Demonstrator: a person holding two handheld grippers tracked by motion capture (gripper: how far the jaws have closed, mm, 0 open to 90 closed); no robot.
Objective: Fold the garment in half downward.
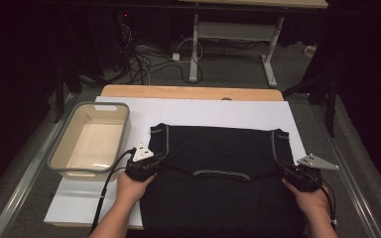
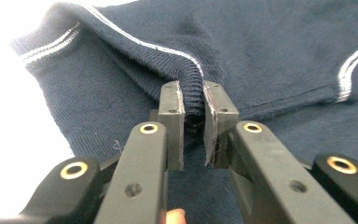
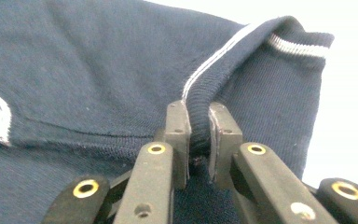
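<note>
A dark navy knit garment point(image 1: 218, 178) with white-striped ribbed trim lies spread on a white sheet point(image 1: 218, 111) on the table. My left gripper point(image 1: 146, 166) sits at the garment's left edge, shut on a fold of the ribbed edge point(image 2: 192, 95). My right gripper point(image 1: 297, 173) is at the right edge, shut on the ribbed edge point(image 3: 200, 121) there. A hand holds each gripper from the bottom of the high view. The white trim line point(image 1: 222, 173) curves across the middle of the cloth between the two grippers.
A beige empty tub point(image 1: 92, 140) with a grey rim stands left of the garment, close to my left gripper. The wooden table edge point(image 1: 193, 92) shows beyond the sheet. Cables point(image 1: 149, 59) and a desk frame point(image 1: 238, 34) sit on the floor farther back.
</note>
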